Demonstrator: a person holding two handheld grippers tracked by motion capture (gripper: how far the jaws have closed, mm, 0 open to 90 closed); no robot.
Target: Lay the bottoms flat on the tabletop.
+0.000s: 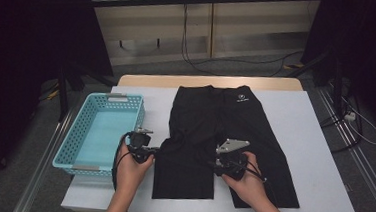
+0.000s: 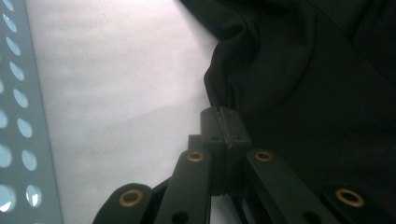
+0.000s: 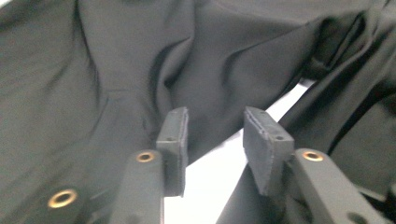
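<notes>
Evidently for folding, the shorts (image 1: 224,133) lie flat mid-frame on the table (image 1: 305,119), left gripper (image 2: 223,122) clamped on their outer hem edge, right gripper (image 3: 217,140) jaws apart over the inner fabric

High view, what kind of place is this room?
Probably a lab or recording workspace, not a home: dark curtains flank a white-covered table, cables trail over a grey floor, and metal rails run beside the table.

White surface (image 1: 304,139) at frame centre, bearing black shorts (image 1: 224,138) laid flat and, at left, a turquoise basket (image 1: 67,150).
</notes>
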